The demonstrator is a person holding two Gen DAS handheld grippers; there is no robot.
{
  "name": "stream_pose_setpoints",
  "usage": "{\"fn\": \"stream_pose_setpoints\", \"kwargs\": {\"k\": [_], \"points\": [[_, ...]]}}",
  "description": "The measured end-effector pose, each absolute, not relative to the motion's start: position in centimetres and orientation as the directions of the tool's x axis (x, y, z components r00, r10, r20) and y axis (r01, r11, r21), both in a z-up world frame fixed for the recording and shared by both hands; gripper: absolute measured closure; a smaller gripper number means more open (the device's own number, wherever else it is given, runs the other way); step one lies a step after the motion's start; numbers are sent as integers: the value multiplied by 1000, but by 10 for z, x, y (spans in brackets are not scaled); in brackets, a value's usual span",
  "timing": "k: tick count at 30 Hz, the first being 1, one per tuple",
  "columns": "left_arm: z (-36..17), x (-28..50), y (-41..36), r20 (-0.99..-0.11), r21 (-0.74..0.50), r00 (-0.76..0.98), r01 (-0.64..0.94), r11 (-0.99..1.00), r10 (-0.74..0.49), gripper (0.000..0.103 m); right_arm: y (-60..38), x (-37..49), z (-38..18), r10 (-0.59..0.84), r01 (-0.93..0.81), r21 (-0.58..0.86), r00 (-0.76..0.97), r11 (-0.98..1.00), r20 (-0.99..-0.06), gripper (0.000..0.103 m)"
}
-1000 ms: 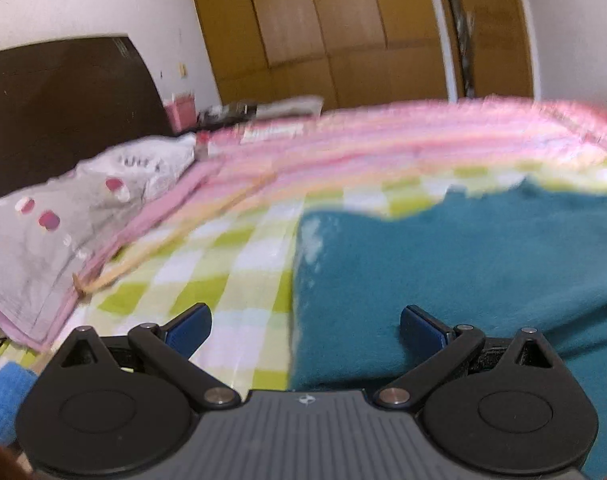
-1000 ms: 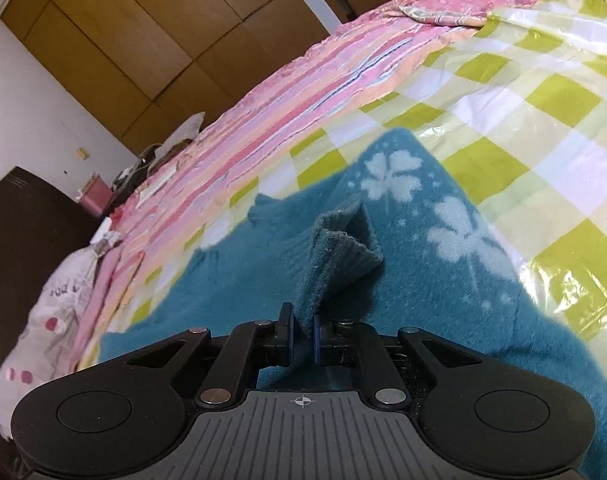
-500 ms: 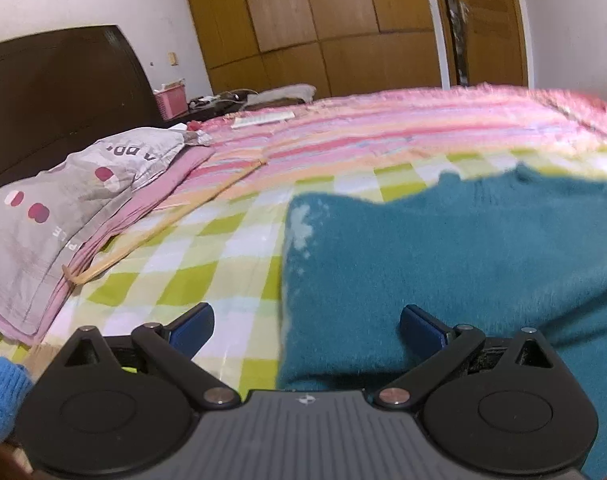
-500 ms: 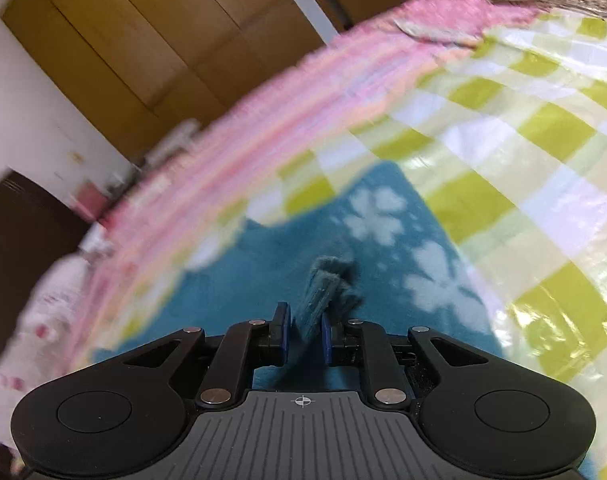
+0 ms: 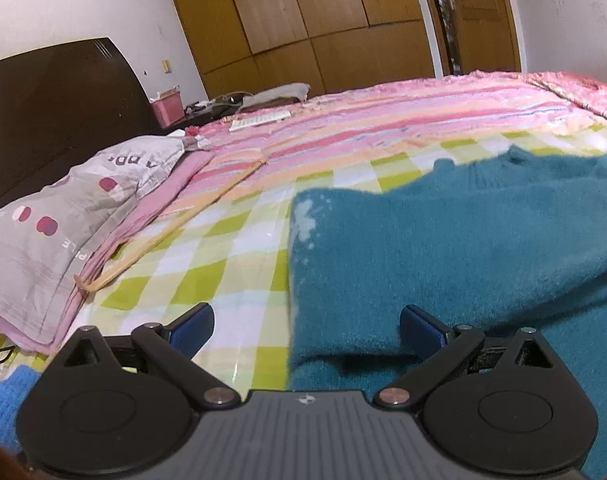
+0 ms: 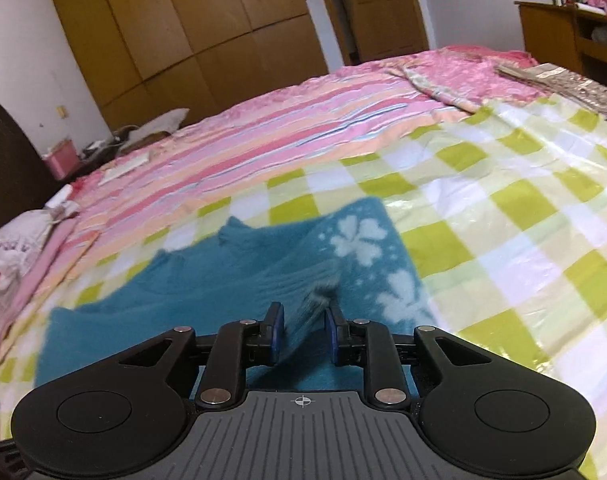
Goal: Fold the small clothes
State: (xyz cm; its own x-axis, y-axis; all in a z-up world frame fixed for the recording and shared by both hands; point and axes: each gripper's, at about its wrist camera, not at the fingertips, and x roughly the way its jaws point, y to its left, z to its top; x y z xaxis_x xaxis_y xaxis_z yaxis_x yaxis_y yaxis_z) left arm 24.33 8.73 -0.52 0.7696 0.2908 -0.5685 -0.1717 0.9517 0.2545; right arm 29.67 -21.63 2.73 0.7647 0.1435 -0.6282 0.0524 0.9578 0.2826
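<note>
The teal sweater [image 6: 223,292] lies on the checked sheet [image 6: 503,220] at twelve o'clock of the opening right gripper [image 6: 302,334], its cuff sliding free, so lift straight away; left gripper [image 5: 306,326] gapes empty.

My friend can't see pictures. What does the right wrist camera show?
The right gripper hangs over a fuzzy teal sweater with pale flowers, its jaws opening around a blurred fold of the knit. The sweater lies on a green-and-white checked sheet, with a pink striped blanket and wooden wardrobe beyond.
</note>
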Motion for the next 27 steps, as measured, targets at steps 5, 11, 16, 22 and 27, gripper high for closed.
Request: {"fn": "stream_pose_setpoints", "kwargs": {"k": [5, 11, 16, 22, 27], "points": [[-7, 244, 89, -576, 239, 766, -175, 955, 284, 0, -213, 286, 37, 104, 28, 225, 826, 974, -553, 79], [-10, 245, 86, -577, 256, 762, -171, 951, 293, 0, -191, 290, 31, 178, -88, 185, 816, 979, -550, 79], [-12, 247, 88, -598, 251, 750, -160, 955, 283, 0, -188, 311, 5, 155, -85, 138, 736, 987, -659, 87], [-4, 240, 89, -621, 234, 736, -154, 960, 270, 0, -189, 301, 13, 165, -91, 145, 738, 985, -655, 84], [1, 224, 88, -629, 222, 734, -144, 964, 254, 0, -195, 279, 24, 199, -117, 168, 736, 979, -647, 84]]}}
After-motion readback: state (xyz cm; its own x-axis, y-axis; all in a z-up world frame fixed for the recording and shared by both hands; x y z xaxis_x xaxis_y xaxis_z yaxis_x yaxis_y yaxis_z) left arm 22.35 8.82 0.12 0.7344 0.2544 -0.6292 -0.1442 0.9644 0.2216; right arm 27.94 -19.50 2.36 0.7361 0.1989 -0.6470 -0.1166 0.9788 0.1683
